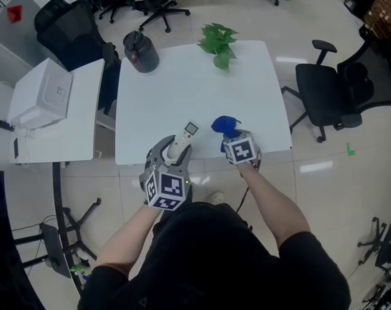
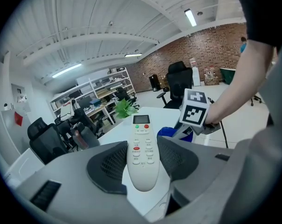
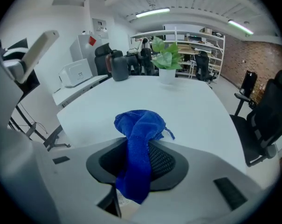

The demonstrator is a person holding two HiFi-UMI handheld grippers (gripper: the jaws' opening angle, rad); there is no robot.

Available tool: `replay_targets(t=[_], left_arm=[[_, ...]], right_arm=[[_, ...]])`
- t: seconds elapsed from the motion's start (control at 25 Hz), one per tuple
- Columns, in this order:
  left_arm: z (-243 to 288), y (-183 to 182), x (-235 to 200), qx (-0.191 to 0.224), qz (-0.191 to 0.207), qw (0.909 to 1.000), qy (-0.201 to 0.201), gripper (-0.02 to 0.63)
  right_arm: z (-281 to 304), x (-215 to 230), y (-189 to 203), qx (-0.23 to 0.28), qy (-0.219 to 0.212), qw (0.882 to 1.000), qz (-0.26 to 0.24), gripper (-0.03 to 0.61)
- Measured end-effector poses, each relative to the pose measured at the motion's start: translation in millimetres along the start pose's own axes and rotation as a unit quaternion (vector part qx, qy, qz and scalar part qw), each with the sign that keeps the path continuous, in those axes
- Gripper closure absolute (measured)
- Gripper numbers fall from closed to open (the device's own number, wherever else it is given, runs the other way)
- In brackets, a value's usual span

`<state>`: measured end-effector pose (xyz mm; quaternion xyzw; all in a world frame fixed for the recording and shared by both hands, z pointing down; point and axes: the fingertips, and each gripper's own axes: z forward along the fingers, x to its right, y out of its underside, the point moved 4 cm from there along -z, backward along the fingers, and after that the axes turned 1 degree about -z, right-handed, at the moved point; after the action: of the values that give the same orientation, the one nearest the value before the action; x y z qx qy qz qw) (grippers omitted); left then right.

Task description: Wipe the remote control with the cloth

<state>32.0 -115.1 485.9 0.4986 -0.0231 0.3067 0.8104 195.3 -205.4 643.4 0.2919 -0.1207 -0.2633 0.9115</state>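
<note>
Person's forearms come in from the bottom of the head view, one gripper per hand. Left gripper has its jaws pinching the lower half of the white remote: buttons face up, and the display end points away over the white table. Remote is held up at the table's near edge, off the surface as seen from the right gripper view.

Right gripper has its jaws clamped on the blue cloth. Cloth is bunched, with a wad sticking out past the jaw tips and a tail hanging back between them. Can't tell if the wad touches the table.

Cloth sits just to the right of the remote, with a gap between them and no contact.

Far side of the table: green plant and dark jug, well apart from both grippers. Black office chair stands right of the table.
</note>
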Motion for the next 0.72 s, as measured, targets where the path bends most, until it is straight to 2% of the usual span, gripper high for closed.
replay_targets(t=[0.2, 0.48, 0.6, 0.72], left_arm=[[-16, -2, 8, -0.004, 0.017, 0.9999, 0.002, 0.410], [-25, -1, -7, 0.004, 0.038, 0.9993, 0.004, 0.408], [-29, 0, -16, 0.009, 0.060, 0.9981, 0.010, 0.408], [-36, 5, -27, 0.015, 0.080, 0.9965, 0.018, 0.408]], right_arm=[[-71, -22, -25, 0.098, -0.039, 0.994, -0.017, 0.440], [-172, -85, -73, 0.218, -0.084, 0.969, -0.082, 0.440], [-202, -128, -96, 0.246, -0.106, 0.955, -0.128, 0.440], [-211, -178, -112, 0.248, -0.127, 0.944, -0.176, 0.440]])
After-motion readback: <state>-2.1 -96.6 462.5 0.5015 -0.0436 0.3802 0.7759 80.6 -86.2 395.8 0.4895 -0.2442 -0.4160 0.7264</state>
